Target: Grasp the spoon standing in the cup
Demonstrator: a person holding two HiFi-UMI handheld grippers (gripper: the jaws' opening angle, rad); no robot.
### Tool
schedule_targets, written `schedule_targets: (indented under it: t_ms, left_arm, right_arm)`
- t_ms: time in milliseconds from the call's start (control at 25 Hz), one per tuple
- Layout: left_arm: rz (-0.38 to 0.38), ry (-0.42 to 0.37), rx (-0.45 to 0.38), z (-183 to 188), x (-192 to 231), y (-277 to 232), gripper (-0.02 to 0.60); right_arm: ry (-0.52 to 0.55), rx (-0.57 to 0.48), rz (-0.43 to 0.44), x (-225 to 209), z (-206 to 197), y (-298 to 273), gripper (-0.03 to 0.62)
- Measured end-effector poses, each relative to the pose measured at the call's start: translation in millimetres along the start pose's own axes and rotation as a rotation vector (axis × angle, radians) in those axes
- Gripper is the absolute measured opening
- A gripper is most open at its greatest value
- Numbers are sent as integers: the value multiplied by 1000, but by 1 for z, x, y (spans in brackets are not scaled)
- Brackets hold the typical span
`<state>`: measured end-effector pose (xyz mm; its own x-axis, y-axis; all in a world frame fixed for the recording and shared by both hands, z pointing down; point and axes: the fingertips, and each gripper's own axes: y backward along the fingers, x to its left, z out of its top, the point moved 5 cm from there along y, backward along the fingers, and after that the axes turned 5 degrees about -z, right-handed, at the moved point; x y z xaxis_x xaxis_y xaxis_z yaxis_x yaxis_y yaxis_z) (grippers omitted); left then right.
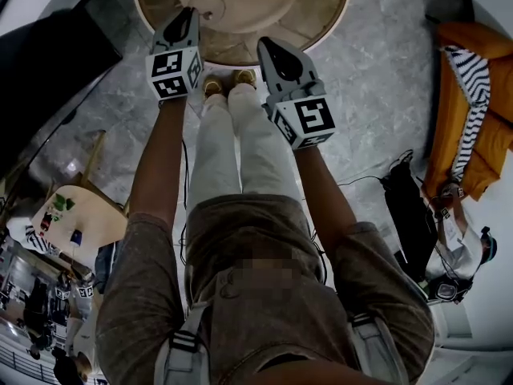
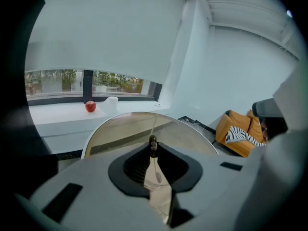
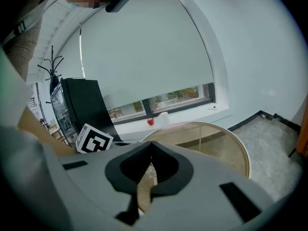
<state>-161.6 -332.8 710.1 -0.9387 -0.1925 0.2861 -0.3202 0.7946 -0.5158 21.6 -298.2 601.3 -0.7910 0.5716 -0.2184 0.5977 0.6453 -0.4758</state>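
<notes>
Left gripper (image 2: 153, 147): jaws nearly together, pinching the dark tip of the spoon (image 2: 153, 140) at frame centre. The spoon stands in the cup (image 1: 207, 6) on the round table (image 1: 325, 18), upper centre of the head view. Right gripper (image 3: 151, 146): jaws together, empty. The hold sits very high on the handle; recommend firm closure and a straight vertical lift.

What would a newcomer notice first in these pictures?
The left gripper and the right gripper, each with a black-and-white marker cube, hang over the near edge of a round beige table. The left one's jaws pinch a thin spoon. An orange seat with a striped cloth stands at the right.
</notes>
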Motion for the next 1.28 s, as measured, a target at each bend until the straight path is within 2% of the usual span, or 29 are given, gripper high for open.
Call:
schedule_targets:
  t_ms: [360, 560, 760, 1000, 1280]
  left_arm:
    - [-16, -25, -35, 47, -21, 39, 58]
    - [-37, -35, -39, 73, -30, 64, 57]
    - [-49, -43, -36, 102, -51, 78, 57]
    - [-70, -62, -47, 154, -65, 111, 57]
    - [-58, -45, -65, 192, -78, 141, 57]
  right_arm:
    - [8, -39, 3, 14, 44, 21, 17]
    - [17, -46, 14, 32, 69, 31, 17]
    - [16, -48, 19, 31, 89, 46, 17]
    - [22, -53, 20, 45, 131, 62, 17]
    - [55, -81, 78, 60, 164, 76, 17]
